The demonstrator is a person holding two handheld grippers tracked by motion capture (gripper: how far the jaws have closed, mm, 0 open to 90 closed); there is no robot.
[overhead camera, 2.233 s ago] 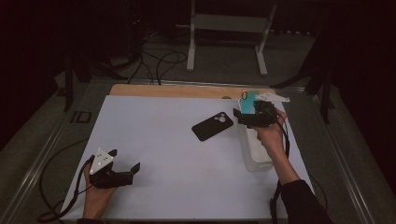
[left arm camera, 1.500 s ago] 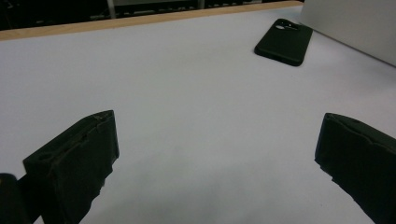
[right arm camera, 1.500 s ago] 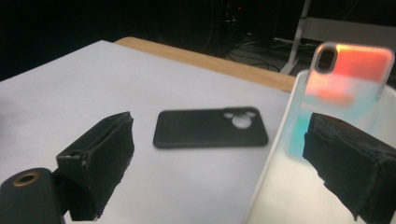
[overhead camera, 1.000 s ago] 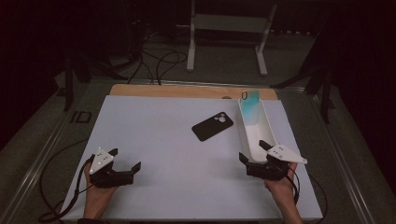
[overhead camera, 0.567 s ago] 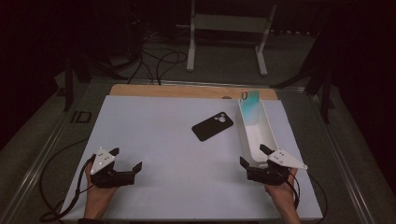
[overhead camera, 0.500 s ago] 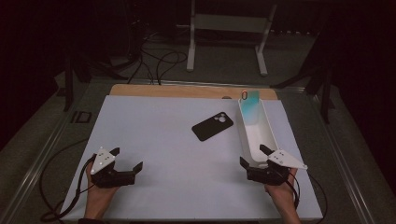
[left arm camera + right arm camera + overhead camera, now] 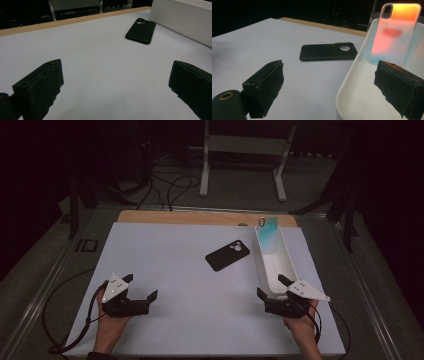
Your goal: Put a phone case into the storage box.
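Meanwhile, your right gripper (image 7: pixel 274 289) and left gripper (image 7: pixel 139 286) both sat wide open and empty, while the translucent, orange-to-teal phone case (image 7: pixel 395 32) leaned upright at the tray's (image 7: pixel 270 270) twelve o'clock end.

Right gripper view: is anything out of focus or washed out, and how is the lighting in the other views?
Right gripper view: the iridescent phone case in the white tray looks soft and glowing; near jaws blurred. High view: dim, dark surroundings, white mat evenly lit. Left gripper view: black phone case fairly sharp.
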